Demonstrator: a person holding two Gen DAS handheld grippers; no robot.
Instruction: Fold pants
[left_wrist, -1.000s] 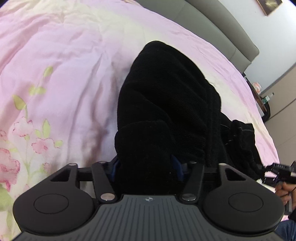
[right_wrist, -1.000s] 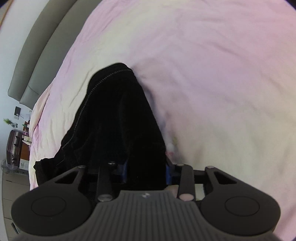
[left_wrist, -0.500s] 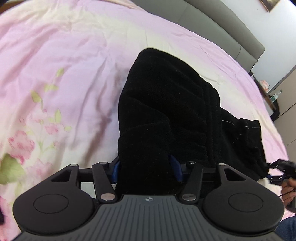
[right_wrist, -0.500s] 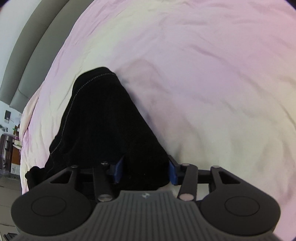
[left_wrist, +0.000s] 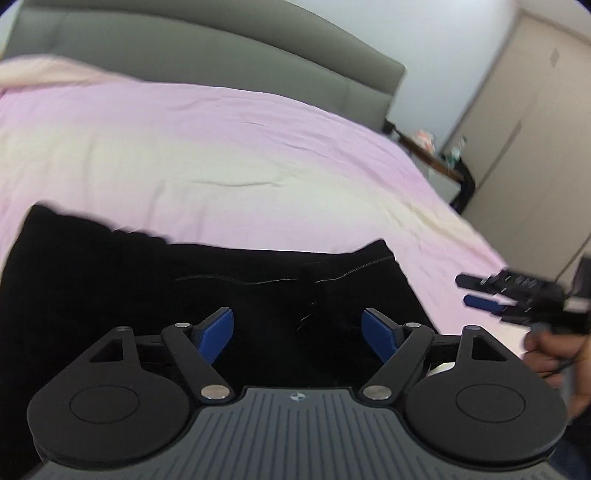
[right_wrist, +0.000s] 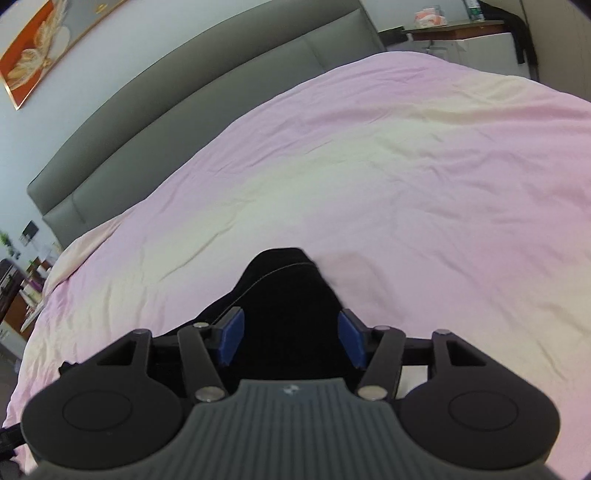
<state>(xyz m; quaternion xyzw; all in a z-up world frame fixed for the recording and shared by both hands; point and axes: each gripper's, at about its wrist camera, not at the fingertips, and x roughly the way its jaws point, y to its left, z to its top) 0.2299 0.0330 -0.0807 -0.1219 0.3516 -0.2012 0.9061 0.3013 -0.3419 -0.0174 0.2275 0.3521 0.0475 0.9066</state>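
Observation:
The black pants (left_wrist: 207, 295) lie folded in a flat band across the pink bed sheet (left_wrist: 240, 155). My left gripper (left_wrist: 297, 332) hovers above them, its jaws opening wide and its blue pads (left_wrist: 218, 330) clear of the cloth. In the right wrist view a corner of the pants (right_wrist: 288, 295) shows between the jaws of my right gripper (right_wrist: 291, 341), which are opening and do not press on it. The left wrist view also shows the right gripper (left_wrist: 463, 291) off the pants' right end, held by a hand (left_wrist: 554, 347), with nothing between its fingers.
A grey padded headboard (right_wrist: 184, 110) runs along the far side of the bed. A nightstand (left_wrist: 439, 158) with small items stands by a beige door (left_wrist: 535, 129). A framed picture (right_wrist: 40, 55) hangs on the wall, and cluttered furniture (right_wrist: 18, 288) stands at the left.
Both grippers have let go of the pants, spread their jaws and lifted away. The left view has swung round toward the headboard. The pants now lie flat on the sheet.

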